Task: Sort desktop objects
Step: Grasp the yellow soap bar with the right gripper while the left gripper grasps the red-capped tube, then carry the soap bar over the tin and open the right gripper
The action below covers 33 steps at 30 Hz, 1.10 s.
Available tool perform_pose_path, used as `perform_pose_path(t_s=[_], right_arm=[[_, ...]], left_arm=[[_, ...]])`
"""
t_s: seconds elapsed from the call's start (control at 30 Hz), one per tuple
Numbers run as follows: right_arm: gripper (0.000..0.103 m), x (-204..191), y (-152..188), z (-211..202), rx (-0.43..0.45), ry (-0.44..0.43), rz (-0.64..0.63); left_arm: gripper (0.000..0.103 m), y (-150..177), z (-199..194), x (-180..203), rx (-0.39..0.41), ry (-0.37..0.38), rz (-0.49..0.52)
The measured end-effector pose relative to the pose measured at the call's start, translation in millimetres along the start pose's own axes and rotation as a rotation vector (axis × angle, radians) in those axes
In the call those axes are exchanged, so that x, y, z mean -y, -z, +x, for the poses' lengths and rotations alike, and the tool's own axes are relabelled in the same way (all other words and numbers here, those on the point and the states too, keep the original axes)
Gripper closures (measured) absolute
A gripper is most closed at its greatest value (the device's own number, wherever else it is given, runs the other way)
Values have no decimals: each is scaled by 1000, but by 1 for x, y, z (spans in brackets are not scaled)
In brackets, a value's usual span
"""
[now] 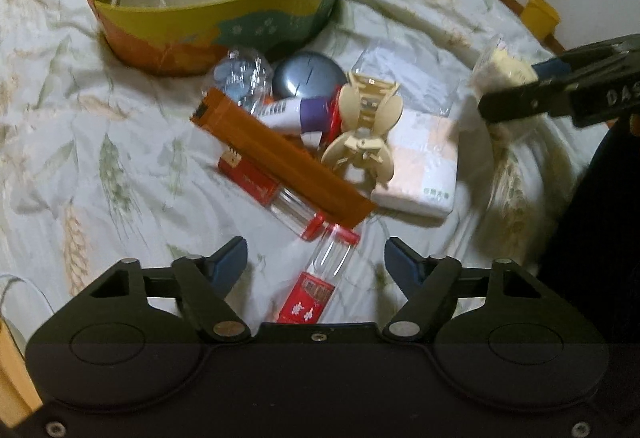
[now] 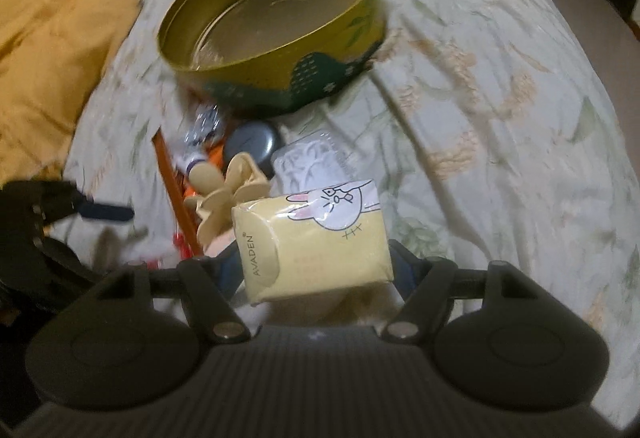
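Note:
My left gripper (image 1: 316,262) points down at a clear tube with a red label (image 1: 320,278). The tube lies between its blue fingers, which stand apart from it, so the gripper is open. My right gripper (image 2: 316,270) is shut on a yellow tissue pack with a rabbit drawing (image 2: 316,246) and holds it above the pile. In the left wrist view, the right gripper (image 1: 520,86) and the tissue pack (image 1: 504,70) appear at the right. The pile holds an orange long box (image 1: 280,154), a beige hair claw (image 1: 360,134), a grey round case (image 1: 308,78) and a pink tissue pack (image 1: 420,174).
An empty round tin (image 1: 160,38) stands behind the pile on the leaf-patterned cloth (image 1: 80,158). The tin (image 2: 280,86) also shows in the right wrist view, where a yellow fabric (image 2: 52,38) lies at the far left. A second red-labelled tube (image 1: 272,194) lies under the orange box.

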State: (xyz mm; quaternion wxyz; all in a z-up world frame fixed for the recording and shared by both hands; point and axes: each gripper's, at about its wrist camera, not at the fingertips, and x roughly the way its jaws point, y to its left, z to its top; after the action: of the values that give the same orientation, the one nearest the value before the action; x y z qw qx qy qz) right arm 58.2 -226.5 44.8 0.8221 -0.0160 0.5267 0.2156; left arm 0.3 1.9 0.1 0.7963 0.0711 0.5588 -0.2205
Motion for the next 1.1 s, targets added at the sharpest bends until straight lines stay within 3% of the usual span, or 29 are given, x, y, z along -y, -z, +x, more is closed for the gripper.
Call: perform_pose_path(t_s=[0.5,0.67,0.7,0.93,1.1], right_arm=[[28,8,0,-2,27,-22,42],[28,7,0,-3,34,-22,38],[28,7,0,-4,35,-23,37],[28,7,1,-6,45,-22,36],[28,6,1,-6,51,-17,35]], left_arm=[[58,-4,32,12,-166,-18,60],[81,-1,32,12,-180,33,49],[81,0,31,10,-181,50,41],[82,4,11,7,-99,180,3],[82,5,-5,-1,10,197,-51]])
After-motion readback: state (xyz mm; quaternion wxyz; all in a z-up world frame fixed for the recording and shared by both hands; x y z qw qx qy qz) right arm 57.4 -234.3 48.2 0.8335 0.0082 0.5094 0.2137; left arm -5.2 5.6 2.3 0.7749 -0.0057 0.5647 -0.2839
